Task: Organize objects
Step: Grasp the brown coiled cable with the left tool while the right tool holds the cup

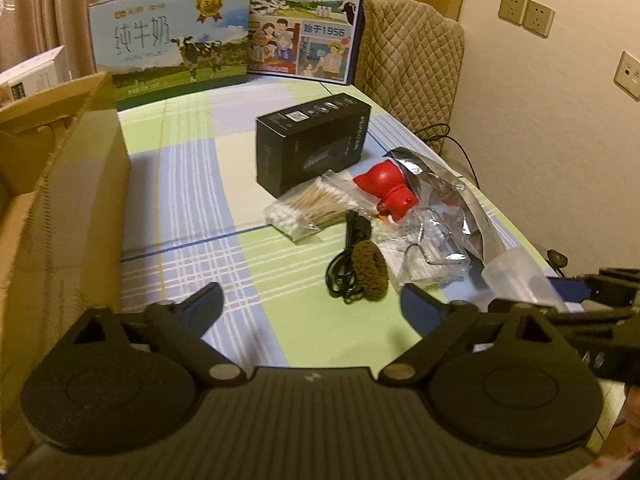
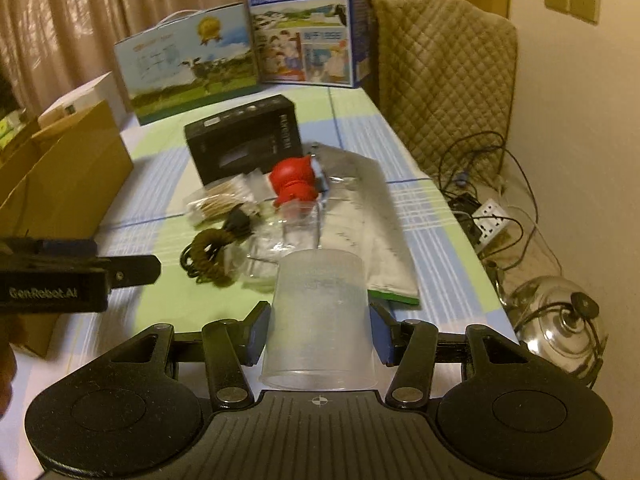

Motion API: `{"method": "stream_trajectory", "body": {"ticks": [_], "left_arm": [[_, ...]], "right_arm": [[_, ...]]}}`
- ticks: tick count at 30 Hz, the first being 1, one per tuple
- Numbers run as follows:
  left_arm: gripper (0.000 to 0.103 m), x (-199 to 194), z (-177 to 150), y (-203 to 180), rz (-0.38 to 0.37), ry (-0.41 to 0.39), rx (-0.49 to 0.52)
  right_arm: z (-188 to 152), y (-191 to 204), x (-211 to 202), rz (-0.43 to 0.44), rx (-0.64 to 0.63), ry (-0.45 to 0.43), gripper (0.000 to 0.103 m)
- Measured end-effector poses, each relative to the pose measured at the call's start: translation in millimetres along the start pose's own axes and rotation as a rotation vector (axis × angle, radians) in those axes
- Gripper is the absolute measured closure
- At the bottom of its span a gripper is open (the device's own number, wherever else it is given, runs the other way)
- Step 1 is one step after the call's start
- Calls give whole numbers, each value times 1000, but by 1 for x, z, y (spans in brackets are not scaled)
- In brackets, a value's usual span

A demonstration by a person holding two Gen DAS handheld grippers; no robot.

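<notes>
My right gripper (image 2: 320, 332) is shut on a clear plastic cup (image 2: 320, 304), held upside down above the checked tablecloth (image 2: 420, 208). The left wrist view shows that cup (image 1: 516, 280) at the right edge. My left gripper (image 1: 312, 300) stands open over the cloth with nothing between its fingers. Ahead of it lie a black cable (image 1: 344, 268), a brown knitted piece (image 1: 372, 268), a bag of cotton swabs (image 1: 308, 204), a red figure (image 1: 388, 188), a silver foil bag (image 1: 452, 196) and a black box (image 1: 316, 140).
An open cardboard box (image 1: 72, 184) stands at the table's left. Two milk cartons (image 1: 172, 44) (image 1: 308, 16) stand at the back. A quilted chair (image 2: 444, 68) is beyond the right edge, with a power strip (image 2: 492, 216), cables and a glass kettle (image 2: 560, 320) on the floor.
</notes>
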State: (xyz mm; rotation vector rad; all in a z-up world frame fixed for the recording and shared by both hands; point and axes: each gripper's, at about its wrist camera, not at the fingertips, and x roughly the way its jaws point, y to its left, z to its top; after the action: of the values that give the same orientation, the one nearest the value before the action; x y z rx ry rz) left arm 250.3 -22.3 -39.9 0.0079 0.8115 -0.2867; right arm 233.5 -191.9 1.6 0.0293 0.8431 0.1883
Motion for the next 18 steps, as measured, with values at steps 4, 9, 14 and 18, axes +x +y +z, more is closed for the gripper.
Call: {"method": "stream_trajectory", "body": {"ticks": [4,9,14,18], "left_arm": [[35,11,1,-8,-34,-1,7],[61,30,5,-15,-39,-11,31],[70,47,10,-21,-72,-11,42],[79,58,12,-25,-89,0,49]], "right_arm": [[4,-4,0,3,21,1,54],[6,-10,2,1,51,4,54],[7,-13,5,2,64,8,54],[8,-10,7,7,60,9,54]]}}
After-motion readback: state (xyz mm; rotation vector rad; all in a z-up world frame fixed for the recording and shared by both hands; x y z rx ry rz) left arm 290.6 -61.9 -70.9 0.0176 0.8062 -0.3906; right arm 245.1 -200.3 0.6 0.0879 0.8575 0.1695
